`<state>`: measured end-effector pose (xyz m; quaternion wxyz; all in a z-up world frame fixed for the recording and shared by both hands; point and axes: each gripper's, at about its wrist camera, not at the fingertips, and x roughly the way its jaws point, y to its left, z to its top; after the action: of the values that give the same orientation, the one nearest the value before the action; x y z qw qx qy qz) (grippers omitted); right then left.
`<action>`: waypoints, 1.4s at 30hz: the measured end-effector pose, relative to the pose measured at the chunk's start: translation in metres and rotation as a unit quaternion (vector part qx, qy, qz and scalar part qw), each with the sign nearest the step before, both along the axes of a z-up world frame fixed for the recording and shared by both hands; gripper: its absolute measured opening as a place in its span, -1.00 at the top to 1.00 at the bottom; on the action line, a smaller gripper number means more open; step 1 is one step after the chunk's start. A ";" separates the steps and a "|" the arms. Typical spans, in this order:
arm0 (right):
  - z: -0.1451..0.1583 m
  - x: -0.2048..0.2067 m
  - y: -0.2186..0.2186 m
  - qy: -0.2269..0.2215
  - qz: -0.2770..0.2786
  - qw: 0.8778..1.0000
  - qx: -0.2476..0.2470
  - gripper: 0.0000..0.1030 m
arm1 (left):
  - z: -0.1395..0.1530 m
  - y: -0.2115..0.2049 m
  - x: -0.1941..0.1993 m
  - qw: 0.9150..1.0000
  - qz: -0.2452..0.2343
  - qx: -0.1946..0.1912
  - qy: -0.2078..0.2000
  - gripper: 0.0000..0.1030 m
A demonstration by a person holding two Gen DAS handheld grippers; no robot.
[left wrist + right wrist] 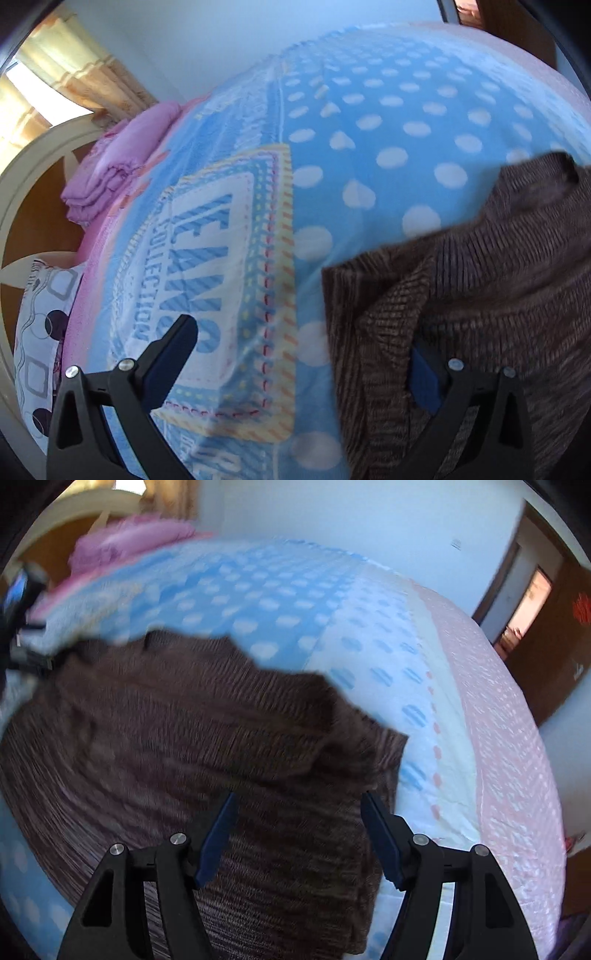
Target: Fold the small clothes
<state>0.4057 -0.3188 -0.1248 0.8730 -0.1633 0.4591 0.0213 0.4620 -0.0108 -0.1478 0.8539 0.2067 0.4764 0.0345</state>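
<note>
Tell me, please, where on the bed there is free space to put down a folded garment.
The dotted blue blanket is bare beyond the brown knitted garment, up to the folded pink bedding near the headboard. The printed panel left of the garment is also free, and the pale pink strip on its right. The near middle, under both grippers, is crowded.

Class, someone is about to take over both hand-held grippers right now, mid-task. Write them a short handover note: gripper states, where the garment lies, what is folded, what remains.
Left hand-held gripper: jaws wide apart, holding nothing; its right finger sits over the edge of the brown knit sweater.
Right hand-held gripper: open, poised over the sweater, nothing gripped.
The sweater lies on the blue polka-dot blanket covering the bed. A folded pink cloth sits near the headboard.
Done: the sweater looks partly doubled over, with layered edges; blur hides detail.
Left: grip an edge, finish the fold, smooth it.
</note>
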 end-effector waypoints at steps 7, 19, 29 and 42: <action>-0.010 0.016 0.019 -0.030 0.011 0.996 -0.082 -0.35 | 0.028 0.041 0.006 0.988 0.065 -0.139 -0.028 -1.00; 0.027 0.083 -0.018 -0.078 -0.115 0.988 -0.070 -0.35 | 0.047 0.059 -0.020 0.986 0.084 -0.097 -0.106 -1.00; 0.034 0.021 -0.041 -0.071 -0.101 0.992 0.021 -0.35 | 0.010 -0.008 -0.069 0.995 -0.018 -0.065 -0.069 -1.00; 0.001 -0.098 -0.082 -0.024 -0.110 0.978 0.174 -0.26 | 0.004 0.052 -0.062 0.990 0.108 -0.035 -0.087 -1.00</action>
<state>0.3073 -0.4004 -0.1240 0.8959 0.0424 0.4422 0.0013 0.3998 0.0408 -0.1439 0.8900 0.1206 0.4209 0.1275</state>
